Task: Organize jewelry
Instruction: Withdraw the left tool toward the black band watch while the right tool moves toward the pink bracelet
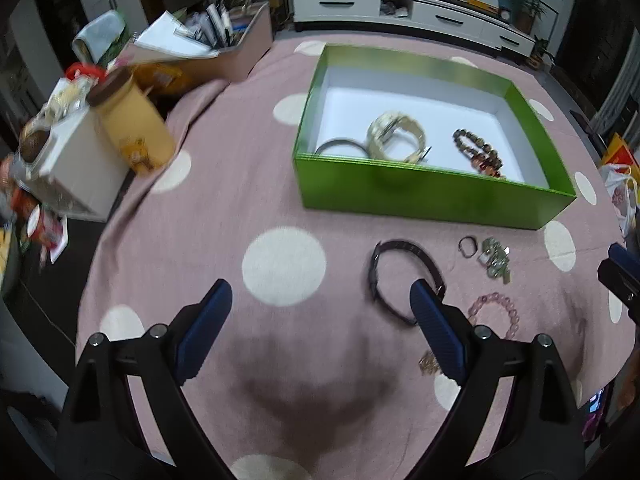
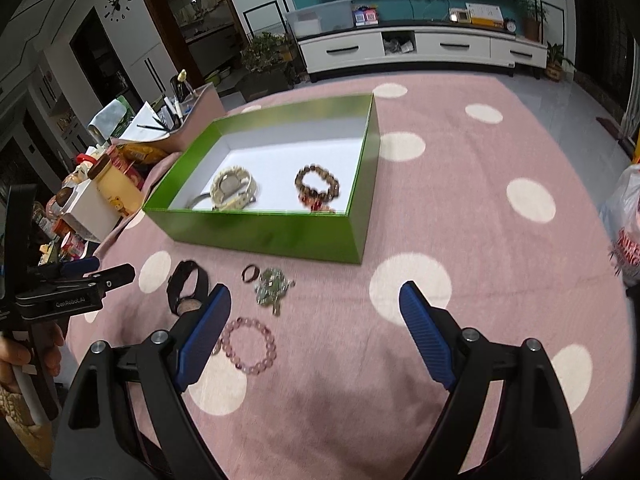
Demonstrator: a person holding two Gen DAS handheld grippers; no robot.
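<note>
A green box (image 1: pixel 420 192) with a white inside holds a cream watch (image 1: pixel 396 140), a thin dark bangle (image 1: pixel 340 146) and a brown bead bracelet (image 1: pixel 478 152). On the pink dotted cloth in front of it lie a dark watch (image 1: pixel 404 276), a small dark ring (image 1: pixel 467 246), a greenish cluster piece (image 1: pixel 496 258), a pink bead bracelet (image 1: pixel 498 314) and a small gold piece (image 1: pixel 430 362). My left gripper (image 1: pixel 320 292) is open and empty, its right finger over the dark watch. My right gripper (image 2: pixel 316 294) is open and empty, just right of the pink bead bracelet (image 2: pixel 250 344).
A yellow jar (image 1: pixel 132 120), a white box (image 1: pixel 80 160) and a carton of papers (image 1: pixel 224 40) crowd the table's left edge. A plastic bag (image 2: pixel 624 216) sits at the right. A hand (image 2: pixel 20 356) holds the left gripper (image 2: pixel 106 272) beside the dark watch (image 2: pixel 188 288).
</note>
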